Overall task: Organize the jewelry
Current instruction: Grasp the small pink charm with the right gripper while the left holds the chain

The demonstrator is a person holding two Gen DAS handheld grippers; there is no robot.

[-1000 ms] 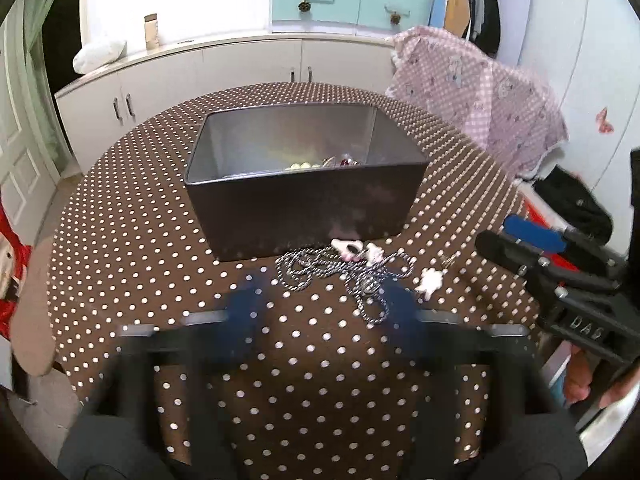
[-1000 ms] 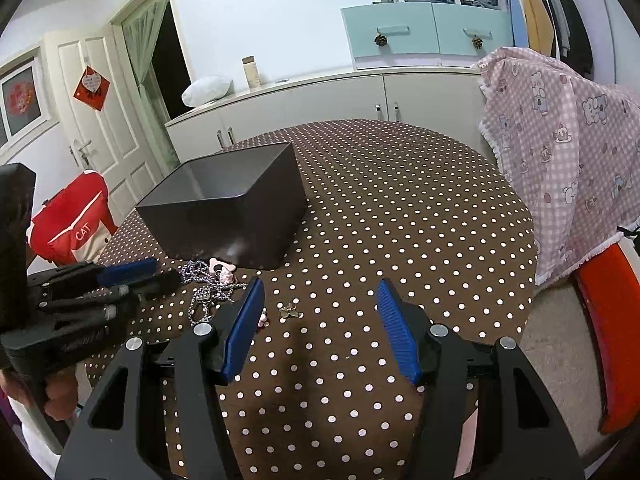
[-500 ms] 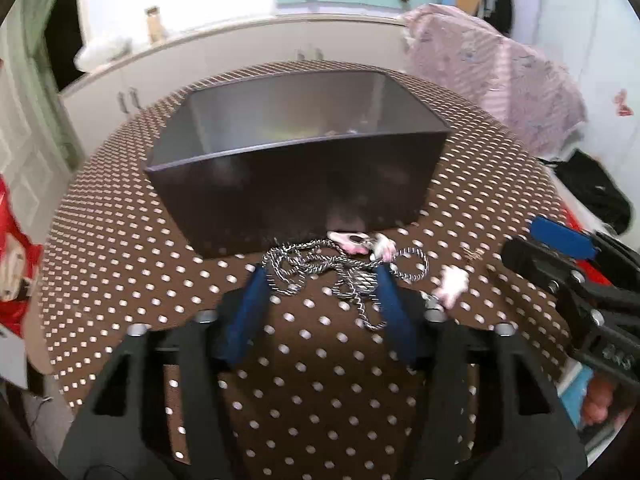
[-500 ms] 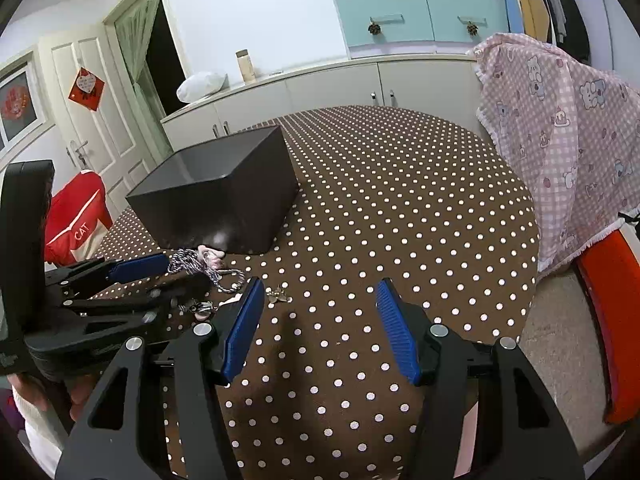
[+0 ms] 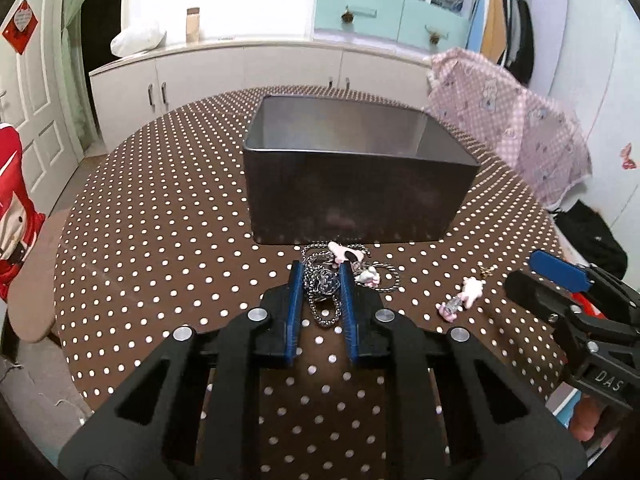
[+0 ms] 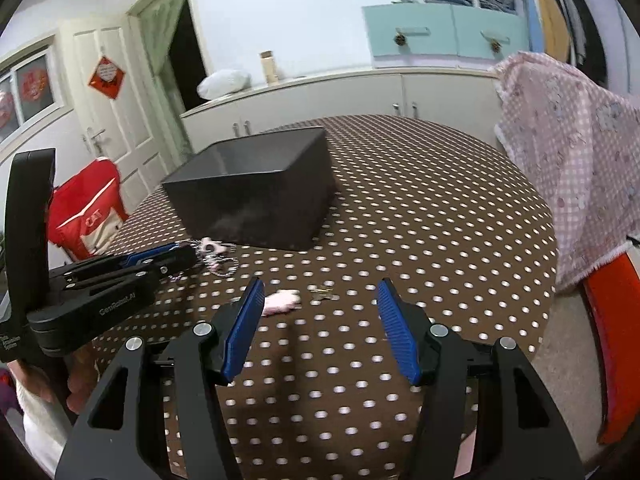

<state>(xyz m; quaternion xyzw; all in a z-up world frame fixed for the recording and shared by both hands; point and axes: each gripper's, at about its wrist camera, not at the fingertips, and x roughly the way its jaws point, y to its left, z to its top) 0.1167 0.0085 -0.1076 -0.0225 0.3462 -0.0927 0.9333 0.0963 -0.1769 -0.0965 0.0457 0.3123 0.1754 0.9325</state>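
Your left gripper is pinching the chain on the table just before the box, so lift slowly until every loop hangs free, while your right gripper waits spread.

A tangled silver chain necklace with a round pendant lies bunched just before the near wall of an upright, open dark box, pale pink charms beside it, while a pink trinket and a small gold piece lie apart, rightward.
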